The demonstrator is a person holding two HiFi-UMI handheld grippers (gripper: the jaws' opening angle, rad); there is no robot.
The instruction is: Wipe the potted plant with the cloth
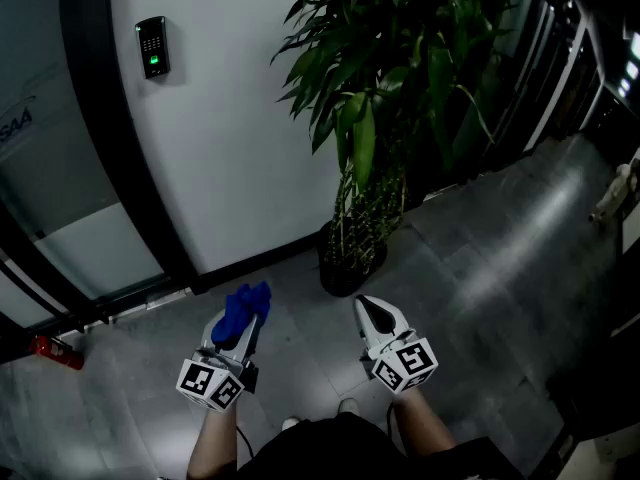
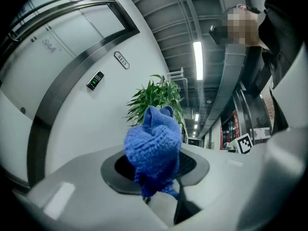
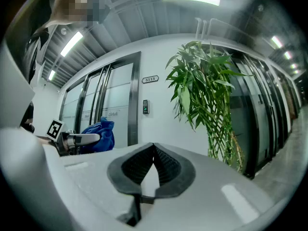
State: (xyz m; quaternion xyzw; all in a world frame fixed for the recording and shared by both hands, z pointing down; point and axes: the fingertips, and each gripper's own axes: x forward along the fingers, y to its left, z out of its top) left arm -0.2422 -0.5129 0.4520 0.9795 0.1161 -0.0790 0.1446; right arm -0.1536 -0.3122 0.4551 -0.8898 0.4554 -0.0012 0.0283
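The left gripper (image 1: 241, 330) has its jaws clenched on a blue cloth (image 2: 154, 147), which is bunched into a ball and stands up above the jaws. The right gripper (image 3: 154, 150) has its jaws pressed together with nothing between them. The potted plant (image 1: 385, 88) stands ahead of both grippers, apart from them, in a dark pot (image 1: 350, 266) close to the white wall (image 1: 230, 138). I think the main risk is that the cloth, held only at its lower part, catches on a leaf and slips out of the jaws. Also, the stems look thin and tall, so a hard push may bend a leaf or rock the pot, as nothing supports the leaves from behind. The floor (image 1: 500, 238) is grey, smooth and a little shiny. The room looks like a corridor, with a card reader (image 1: 152, 46) on the wall and a glass door (image 1: 50, 168) at the left.
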